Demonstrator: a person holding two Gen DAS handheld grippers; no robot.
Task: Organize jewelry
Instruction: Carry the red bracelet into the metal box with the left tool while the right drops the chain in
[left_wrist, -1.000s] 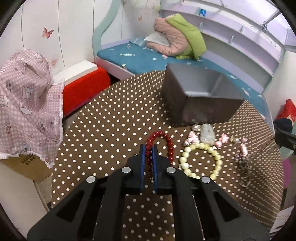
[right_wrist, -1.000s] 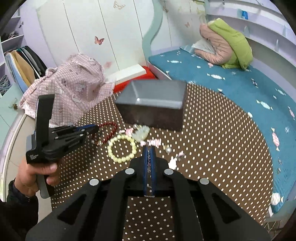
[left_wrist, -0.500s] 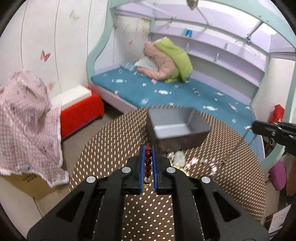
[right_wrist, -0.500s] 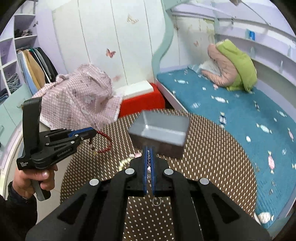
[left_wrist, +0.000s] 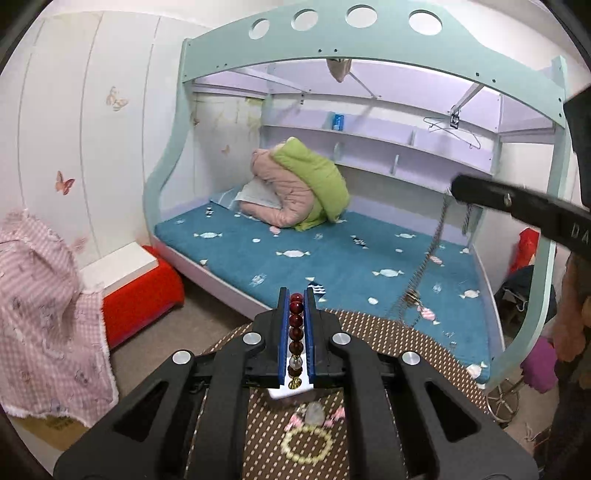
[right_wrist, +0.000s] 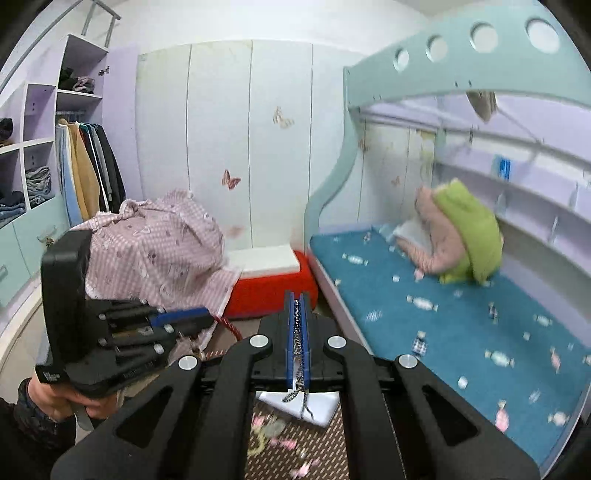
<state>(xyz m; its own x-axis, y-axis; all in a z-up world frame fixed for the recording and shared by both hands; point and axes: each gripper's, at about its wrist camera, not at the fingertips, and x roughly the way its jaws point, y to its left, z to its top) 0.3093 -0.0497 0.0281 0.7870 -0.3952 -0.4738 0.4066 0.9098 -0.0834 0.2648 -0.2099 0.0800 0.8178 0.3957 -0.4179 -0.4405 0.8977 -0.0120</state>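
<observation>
Left gripper (left_wrist: 296, 299): jaws closed on the red bead bracelet (left_wrist: 296, 332). Beads run in a line between the blue pads, dark red, with one pale bead and a gold piece nearest the camera. Bracelet is held up off the tabletop (left_wrist: 391, 332).

Right gripper (right_wrist: 296, 295): jaws pinched on a silver chain (right_wrist: 296, 347). Links lie between the pads; a loose end dangles out under the jaws. In the left wrist view the same chain (left_wrist: 424, 269) hangs in a long slack line from the right gripper's tip (left_wrist: 458, 190), lifted above the tabletop's far edge.

Below both grippers: brown polka-dot tabletop. The grey box (right_wrist: 317, 404) shows only as a pale corner under the right jaws; in the left view it is mostly hidden behind the gripper body. Just nearer on the cloth lie a cream bead bracelet (left_wrist: 306, 446), a pale stone pendant (left_wrist: 314, 419) and small pink pieces (left_wrist: 338, 413) beside it, all blurred.

Left hand (right_wrist: 62, 398) grips the left gripper's handle, low left in the right wrist view.

Beyond: bunk bed with teal mattress (left_wrist: 332, 254), a pink and green quilt bundle (left_wrist: 299, 188) on it, red storage stool (left_wrist: 144, 295), pink checked cloth (left_wrist: 40, 314) at left.
</observation>
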